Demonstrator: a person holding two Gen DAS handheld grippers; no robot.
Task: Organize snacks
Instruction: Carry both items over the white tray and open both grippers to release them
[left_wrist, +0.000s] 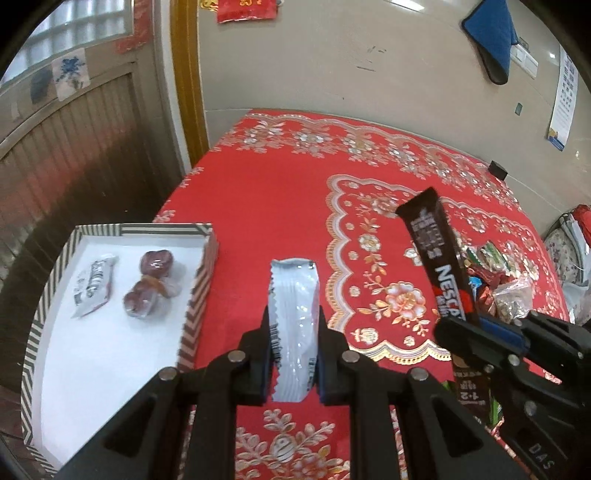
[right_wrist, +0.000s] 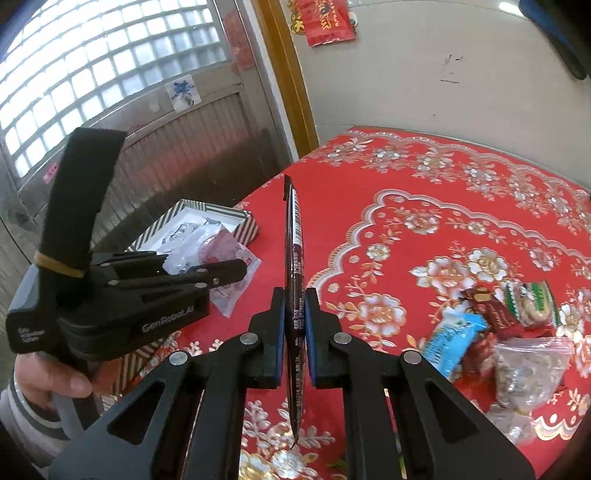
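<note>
My left gripper (left_wrist: 293, 325) is shut on a silvery white snack packet (left_wrist: 295, 306), held above the red tablecloth just right of the striped box (left_wrist: 55, 273). The box holds a white wrapped snack (left_wrist: 94, 284) and two dark red wrapped sweets (left_wrist: 147, 284). My right gripper (right_wrist: 294, 314) is shut on a long dark brown Nescafe stick (right_wrist: 294, 266), seen edge-on; the stick also shows in the left wrist view (left_wrist: 439, 266). The left gripper shows at the left of the right wrist view (right_wrist: 229, 269), in front of the box (right_wrist: 225, 214).
A pile of loose snacks (right_wrist: 498, 325) lies on the right of the red floral tablecloth (right_wrist: 424, 177): a blue packet, red and green packets, a clear bag of nuts. The table's left edge is by a door and wall. A small black object (left_wrist: 497, 170) sits at the far edge.
</note>
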